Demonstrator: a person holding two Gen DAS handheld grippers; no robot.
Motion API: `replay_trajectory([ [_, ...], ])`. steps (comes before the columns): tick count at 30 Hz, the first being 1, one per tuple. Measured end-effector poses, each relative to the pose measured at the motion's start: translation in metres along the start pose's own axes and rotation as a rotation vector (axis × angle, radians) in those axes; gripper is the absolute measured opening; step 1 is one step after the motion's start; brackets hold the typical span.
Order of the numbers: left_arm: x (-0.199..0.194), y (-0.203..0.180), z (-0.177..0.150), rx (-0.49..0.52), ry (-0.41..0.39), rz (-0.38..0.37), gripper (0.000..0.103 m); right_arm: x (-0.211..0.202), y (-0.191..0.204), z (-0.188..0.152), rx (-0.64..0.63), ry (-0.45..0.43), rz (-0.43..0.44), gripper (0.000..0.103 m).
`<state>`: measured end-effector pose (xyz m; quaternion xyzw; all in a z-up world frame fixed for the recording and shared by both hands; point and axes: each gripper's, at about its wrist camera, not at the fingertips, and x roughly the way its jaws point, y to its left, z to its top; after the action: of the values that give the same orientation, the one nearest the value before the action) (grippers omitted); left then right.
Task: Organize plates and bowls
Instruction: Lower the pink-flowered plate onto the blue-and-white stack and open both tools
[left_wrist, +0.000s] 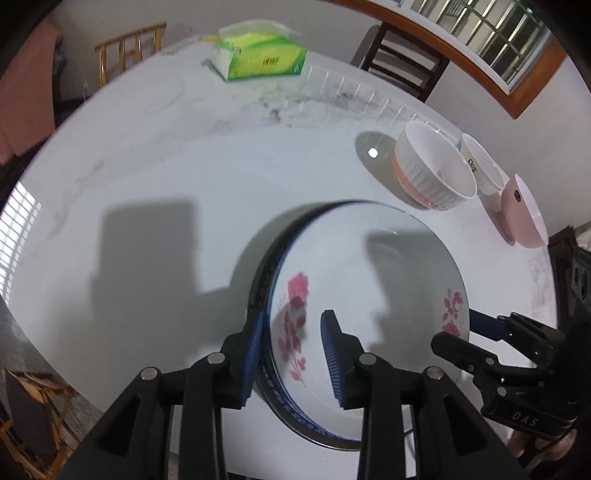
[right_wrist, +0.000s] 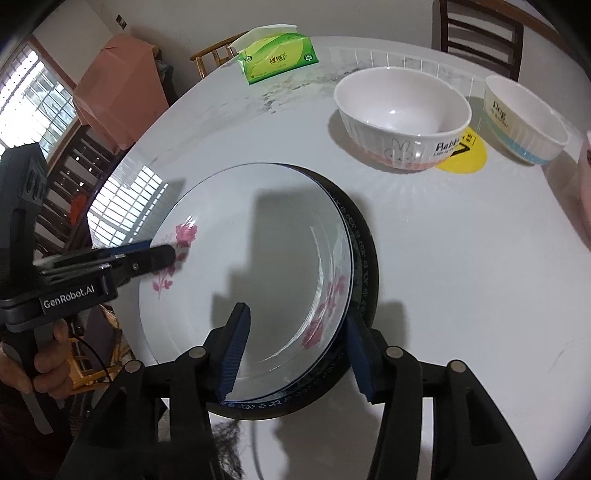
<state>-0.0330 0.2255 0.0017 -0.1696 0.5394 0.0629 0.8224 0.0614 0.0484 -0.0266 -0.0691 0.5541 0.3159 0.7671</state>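
Observation:
A white plate with pink roses lies on a dark blue-patterned plate on the white table. My left gripper straddles the plates' left rim, one finger outside, one over the white plate; the jaws stand apart. It also shows in the right wrist view. My right gripper straddles the right rim the same way, and shows in the left wrist view. Whether either one pinches the rim I cannot tell.
A white-and-pink rabbit bowl, a white-and-blue bowl and a pink bowl stand at the right. A green tissue pack lies at the far edge. Chairs surround the table.

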Motion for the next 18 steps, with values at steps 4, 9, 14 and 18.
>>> replay_trajectory([
  [4,-0.004,-0.005,0.002,0.021,-0.028,0.032,0.034,-0.001,-0.001,-0.001,-0.003,-0.004,0.001,0.052],
  [9,-0.009,-0.019,0.003,0.069,-0.070,0.055,0.040,-0.002,-0.002,-0.003,0.001,-0.010,0.002,0.053],
  [14,-0.017,-0.043,0.003,0.139,-0.129,0.079,0.042,-0.016,0.000,-0.002,-0.004,-0.067,-0.025,0.065],
  [18,-0.020,-0.061,0.003,0.173,-0.167,0.087,0.045,-0.027,-0.003,-0.006,-0.017,-0.113,-0.076,0.066],
])
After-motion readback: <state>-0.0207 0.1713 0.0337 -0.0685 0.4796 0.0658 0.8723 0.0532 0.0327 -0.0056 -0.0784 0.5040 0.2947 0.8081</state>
